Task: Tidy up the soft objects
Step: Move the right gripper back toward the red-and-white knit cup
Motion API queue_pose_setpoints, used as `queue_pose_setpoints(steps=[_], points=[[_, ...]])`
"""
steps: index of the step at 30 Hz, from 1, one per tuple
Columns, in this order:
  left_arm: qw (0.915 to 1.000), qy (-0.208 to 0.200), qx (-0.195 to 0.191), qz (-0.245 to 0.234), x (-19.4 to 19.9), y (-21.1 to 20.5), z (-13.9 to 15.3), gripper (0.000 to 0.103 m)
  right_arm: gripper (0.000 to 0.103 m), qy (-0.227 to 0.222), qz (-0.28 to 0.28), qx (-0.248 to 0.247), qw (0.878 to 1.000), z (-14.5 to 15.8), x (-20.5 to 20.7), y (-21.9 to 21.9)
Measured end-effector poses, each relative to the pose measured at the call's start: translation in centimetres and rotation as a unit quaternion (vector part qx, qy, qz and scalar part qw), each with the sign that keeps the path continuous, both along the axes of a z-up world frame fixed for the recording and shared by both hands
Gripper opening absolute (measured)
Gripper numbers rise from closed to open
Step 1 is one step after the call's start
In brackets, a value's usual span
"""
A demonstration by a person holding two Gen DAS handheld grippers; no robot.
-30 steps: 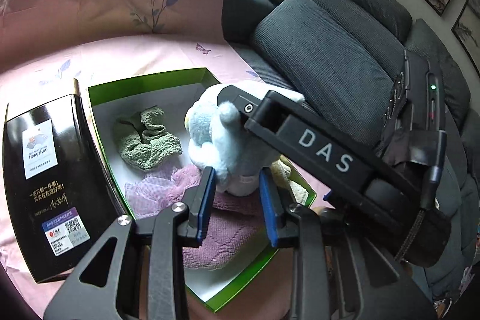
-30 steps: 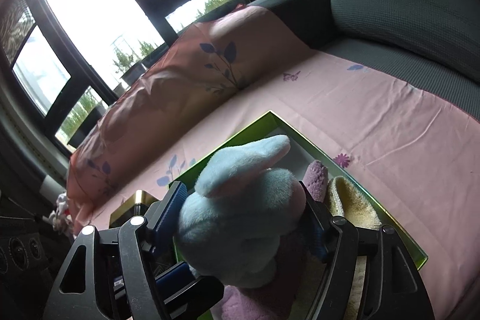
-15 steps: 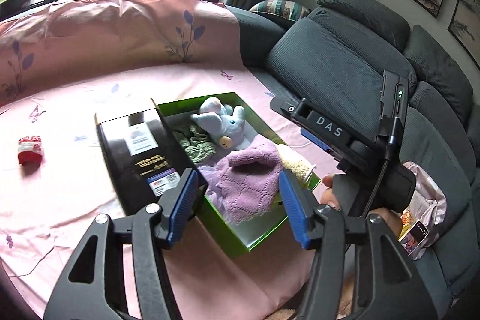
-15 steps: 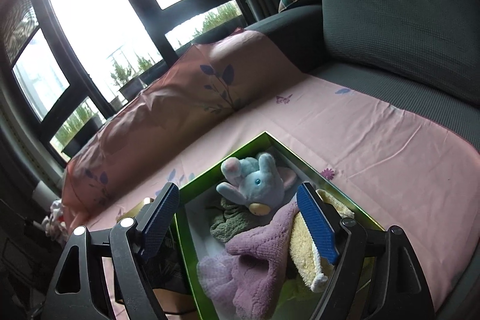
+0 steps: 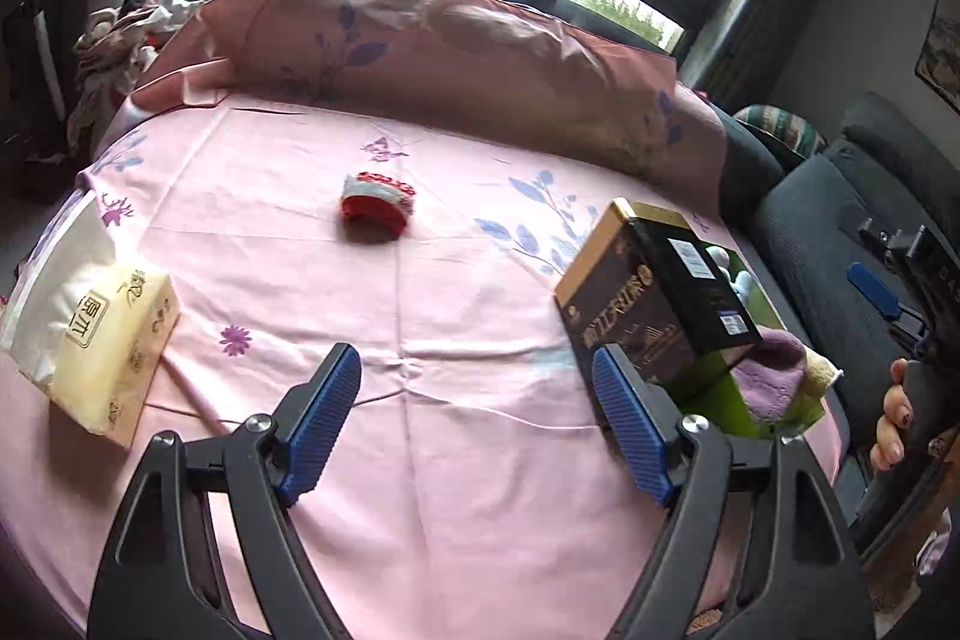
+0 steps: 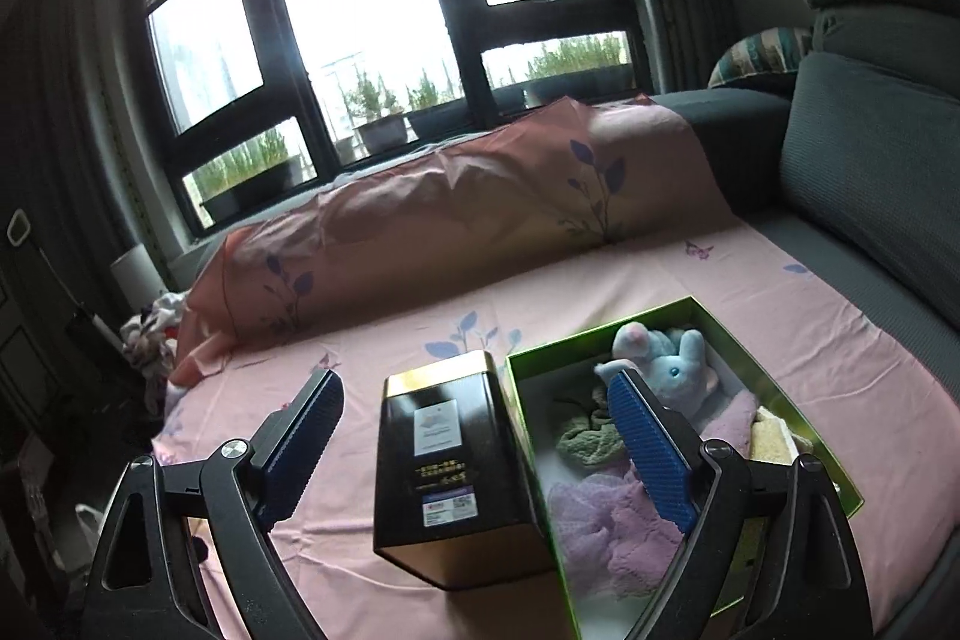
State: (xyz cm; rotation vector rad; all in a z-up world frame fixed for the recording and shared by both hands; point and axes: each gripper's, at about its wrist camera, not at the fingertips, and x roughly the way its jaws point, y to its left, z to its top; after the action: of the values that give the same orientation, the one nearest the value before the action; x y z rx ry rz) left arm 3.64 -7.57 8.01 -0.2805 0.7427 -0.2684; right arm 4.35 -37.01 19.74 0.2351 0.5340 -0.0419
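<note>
Pink sheet [image 5: 420,280] covers the sofa, and a red-and-white soft thing [image 5: 377,211] lies on it alone — well beyond the left gripper [image 5: 477,418], whose fingers are spreading with nothing between them. The right gripper [image 6: 474,436] is also opening, empty, over the black tin [image 6: 447,460] beside the green box [image 6: 774,382] holding the blue plush toy [image 6: 666,364] and cloths.

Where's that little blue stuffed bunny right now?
In the right wrist view, the bunny lies in the green box's far end, behind the purple cloth.

Green box [image 5: 714,388] mostly behind black tin [image 5: 654,304]
</note>
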Motion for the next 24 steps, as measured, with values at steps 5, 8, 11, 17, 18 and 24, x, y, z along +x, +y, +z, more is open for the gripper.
queue_pose_setpoints(steps=[5, 8, 11, 17, 18, 24], points=[[0.9953, 0.015, -0.022, 0.093, 0.5, 5.8, -2.1, 0.079, 0.091, 0.012, 0.059, 0.011, 0.998, -0.5, 1.3, 5.2], [0.9928, 0.025, -0.031, 0.113, 0.6, 7.9, -2.8, 0.079, 0.091, 0.043, 0.114, 0.04, 0.992, -1.3, 3.1, 8.8], [0.9902, 0.03, -0.021, 0.135, 0.7, 9.1, -3.4, 0.079, 0.091, 0.083, 0.151, 0.038, 0.984, -2.7, 6.3, 13.4], [0.987, 0.057, -0.035, 0.146, 1.1, 10.2, -4.5, 0.079, 0.091, 0.179, 0.178, 0.028, 0.967, -9.5, 16.0, 20.9], [0.9872, 0.056, -0.035, 0.145, 1.1, 10.2, -4.4, 0.079, 0.091, 0.191, 0.165, 0.006, 0.968, -10.7, 17.4, 21.8], [0.9877, 0.043, -0.018, 0.149, 1.1, 10.7, -4.0, 0.079, 0.081, 0.243, 0.126, -0.031, 0.961, -15.9, 23.9, 23.5]])
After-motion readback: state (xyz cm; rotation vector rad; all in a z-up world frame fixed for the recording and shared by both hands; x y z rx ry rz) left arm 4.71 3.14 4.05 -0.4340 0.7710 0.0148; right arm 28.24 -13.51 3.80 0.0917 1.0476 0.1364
